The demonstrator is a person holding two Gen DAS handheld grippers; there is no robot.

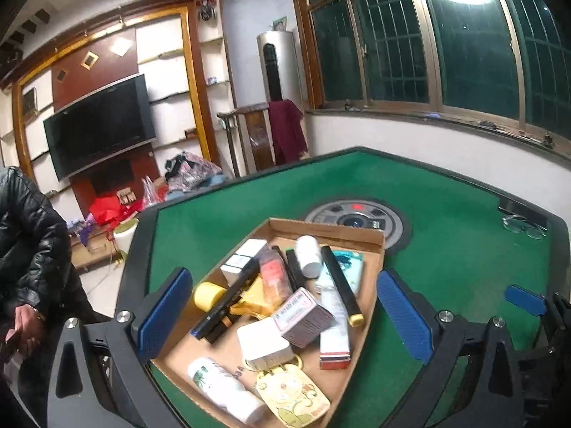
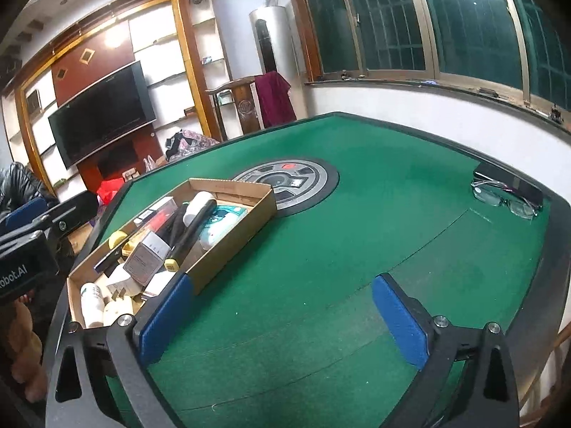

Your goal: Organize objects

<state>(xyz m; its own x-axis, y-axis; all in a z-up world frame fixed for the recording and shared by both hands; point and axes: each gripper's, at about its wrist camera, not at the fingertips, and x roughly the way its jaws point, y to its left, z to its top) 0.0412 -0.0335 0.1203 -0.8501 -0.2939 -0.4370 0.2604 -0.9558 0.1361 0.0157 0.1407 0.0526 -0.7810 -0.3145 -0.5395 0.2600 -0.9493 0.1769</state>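
Observation:
A shallow cardboard box (image 1: 371, 239) (image 2: 242, 189) sits on the green table (image 1: 446, 214) (image 2: 357, 232), filled with several small items: white bottles (image 1: 221, 388), a black tube (image 1: 340, 280), a grey carton (image 1: 303, 315), a yellow cartoon card (image 1: 292, 397), a yellow roll (image 1: 208, 296). My left gripper (image 1: 282, 310) is open and empty, hovering above the box with a finger on each side. My right gripper (image 2: 282, 315) is open and empty over bare green felt, to the right of the box. Its blue fingertip (image 1: 524, 299) shows in the left wrist view.
A round control hub (image 2: 289, 182) is set in the table's middle behind the box. Eyeglasses (image 2: 506, 198) and a dark case (image 2: 510, 182) lie at the far right edge. A person in a black jacket (image 1: 25, 242) stands at left.

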